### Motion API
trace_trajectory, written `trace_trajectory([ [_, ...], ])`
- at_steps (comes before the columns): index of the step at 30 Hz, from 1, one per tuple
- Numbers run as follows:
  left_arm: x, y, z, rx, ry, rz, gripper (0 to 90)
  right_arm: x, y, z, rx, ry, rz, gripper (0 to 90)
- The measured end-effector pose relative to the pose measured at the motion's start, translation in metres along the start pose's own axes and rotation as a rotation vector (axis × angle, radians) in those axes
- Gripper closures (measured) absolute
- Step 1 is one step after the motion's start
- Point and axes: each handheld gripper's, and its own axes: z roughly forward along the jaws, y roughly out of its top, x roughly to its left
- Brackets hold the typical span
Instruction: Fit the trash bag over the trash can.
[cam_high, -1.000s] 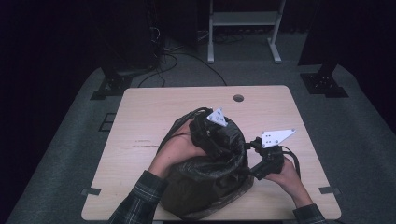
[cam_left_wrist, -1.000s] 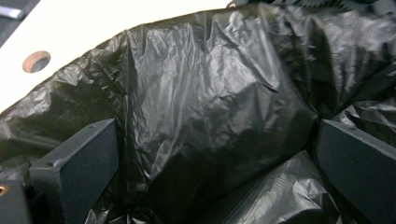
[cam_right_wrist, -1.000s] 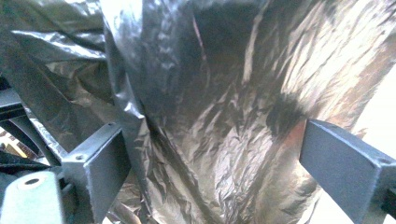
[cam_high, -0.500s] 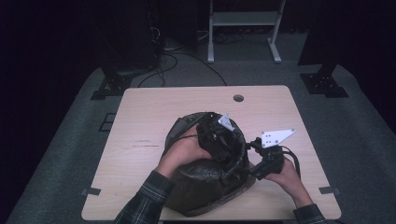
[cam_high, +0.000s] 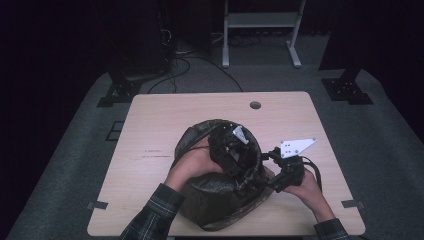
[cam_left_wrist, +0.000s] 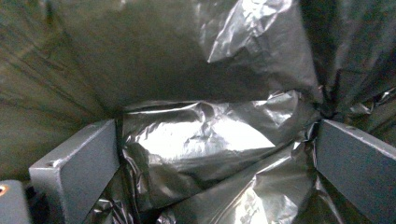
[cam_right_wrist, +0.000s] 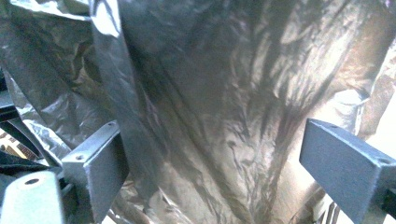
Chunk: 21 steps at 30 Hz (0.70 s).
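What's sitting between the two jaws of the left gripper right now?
In the left gripper view, crinkled film of the black plastic bag fills the gap between the open jaws of the left gripper, which reaches inside the bag.

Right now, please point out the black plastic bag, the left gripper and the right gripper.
black plastic bag (cam_high: 215, 200): high view, lower body.
left gripper (cam_high: 235, 152): high view, inside the bag's mouth.
right gripper (cam_high: 272, 155): high view, at the bag's rim.

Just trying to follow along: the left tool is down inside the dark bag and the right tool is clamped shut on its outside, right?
Not quite: the right tool is open, its jaws apart around the dark bag, as the right gripper view shows. The left tool is inside it.
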Motion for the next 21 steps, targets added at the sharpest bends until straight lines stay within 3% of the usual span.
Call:
trace_trajectory([
  [3,0.001,-0.003,-0.001,0.009,-0.004,0.01,0.0,0.001,0.0,0.001,0.001,0.003,0.001,9.5],
  [9,0.001,0.003,-0.022,-0.072,0.036,0.012,0.0,0.001,0.001,0.001,-0.003,0.001,-0.001,9.5],
  [14,0.011,0.0,-0.031,-0.037,0.082,-0.018,0.0,0.001,0.001,0.0,-0.006,0.002,-0.001,9.5],
  [17,0.015,-0.004,-0.028,-0.011,0.084,-0.02,0.0,0.001,0.001,-0.001,-0.008,0.0,-0.001,9.5],
  [21,0.016,-0.006,-0.023,0.023,0.122,-0.006,0.0,0.0,0.001,-0.001,-0.01,-0.001,0.0,9.5],
])
